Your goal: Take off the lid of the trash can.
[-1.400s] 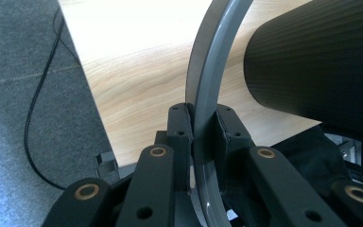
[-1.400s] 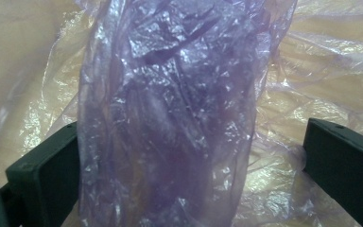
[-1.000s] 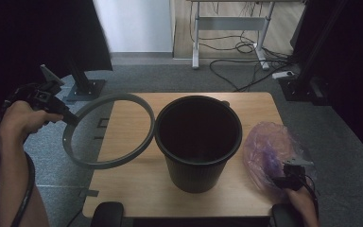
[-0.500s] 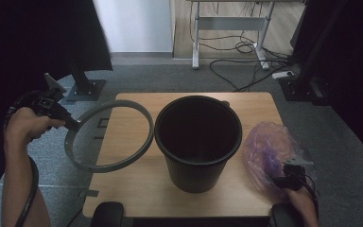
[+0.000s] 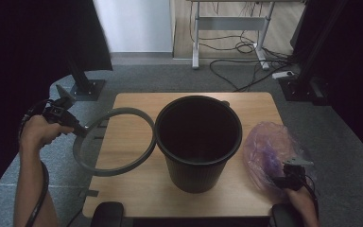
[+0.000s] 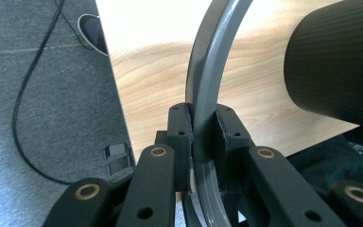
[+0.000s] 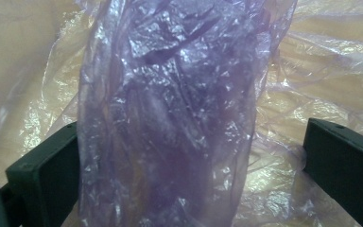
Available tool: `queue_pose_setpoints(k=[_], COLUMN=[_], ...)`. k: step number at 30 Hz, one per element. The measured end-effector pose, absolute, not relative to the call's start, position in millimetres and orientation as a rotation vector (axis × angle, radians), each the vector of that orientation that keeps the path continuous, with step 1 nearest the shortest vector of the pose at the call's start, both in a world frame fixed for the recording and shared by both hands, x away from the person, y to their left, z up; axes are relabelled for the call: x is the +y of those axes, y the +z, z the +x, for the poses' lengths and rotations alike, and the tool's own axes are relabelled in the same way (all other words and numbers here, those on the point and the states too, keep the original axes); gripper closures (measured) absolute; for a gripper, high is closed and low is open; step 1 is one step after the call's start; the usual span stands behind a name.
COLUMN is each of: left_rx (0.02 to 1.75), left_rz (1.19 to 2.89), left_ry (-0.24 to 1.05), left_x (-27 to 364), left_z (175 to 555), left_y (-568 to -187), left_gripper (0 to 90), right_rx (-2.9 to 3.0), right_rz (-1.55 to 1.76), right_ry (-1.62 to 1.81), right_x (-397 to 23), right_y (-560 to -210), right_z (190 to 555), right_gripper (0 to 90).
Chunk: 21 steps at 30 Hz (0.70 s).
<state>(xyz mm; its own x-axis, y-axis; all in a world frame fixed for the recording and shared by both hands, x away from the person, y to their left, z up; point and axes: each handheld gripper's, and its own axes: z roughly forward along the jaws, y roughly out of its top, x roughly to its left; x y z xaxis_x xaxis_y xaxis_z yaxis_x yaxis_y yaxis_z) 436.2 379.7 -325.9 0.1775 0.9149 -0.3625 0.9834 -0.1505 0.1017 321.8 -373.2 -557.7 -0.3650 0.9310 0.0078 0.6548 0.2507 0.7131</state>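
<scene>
At the left edge of the table point(image 5: 123, 189), the left hand-held gripper point(image 5: 71, 124) has its jaws closed narrow on the rim of a grey ring point(image 5: 116, 142); the left gripper view shows the ring's band point(image 6: 208, 94) clamped between both pads. The ring hangs tilted over the table's left side, its far arc just beside the black bucket point(image 5: 198, 142), whether touching it cannot be told. At the table's right front, the right hand-held gripper point(image 5: 290, 177) sits at a crumpled purple plastic bag point(image 5: 269, 151); the right gripper view shows its jaws standing wide, with a fold of the bag point(image 7: 170, 118) between them and the pads not pressing on it.

Compared with a second earlier, the left hand point(image 5: 38, 132) and the ring have come lower and the ring lies closer to the table surface; the right hand point(image 5: 302, 201), the bag and the bucket have kept their places.

The bucket stands upright at the middle of the table, between ring and bag. Beyond the table lie grey carpet, loose cables point(image 5: 236, 47) and the legs of a desk point(image 5: 196, 33).
</scene>
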Motion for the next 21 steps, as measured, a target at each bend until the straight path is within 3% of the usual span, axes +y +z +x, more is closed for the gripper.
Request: queue_pose_setpoints(k=[7,21], left_rx=[1.766,1.774], left_rz=[2.139,2.154], left_ry=[-0.255,-0.272], left_x=[370,363], left_z=[439,444], left_y=[-341,-387], left_gripper=[78.2,78.7], right_rx=[2.11,2.11], right_rz=[1.445,1.445], right_ry=[0.891,0.891], right_x=[-373,-373], right_y=[-558,-558], right_z=[322,322], right_gripper=[0.0,0.0])
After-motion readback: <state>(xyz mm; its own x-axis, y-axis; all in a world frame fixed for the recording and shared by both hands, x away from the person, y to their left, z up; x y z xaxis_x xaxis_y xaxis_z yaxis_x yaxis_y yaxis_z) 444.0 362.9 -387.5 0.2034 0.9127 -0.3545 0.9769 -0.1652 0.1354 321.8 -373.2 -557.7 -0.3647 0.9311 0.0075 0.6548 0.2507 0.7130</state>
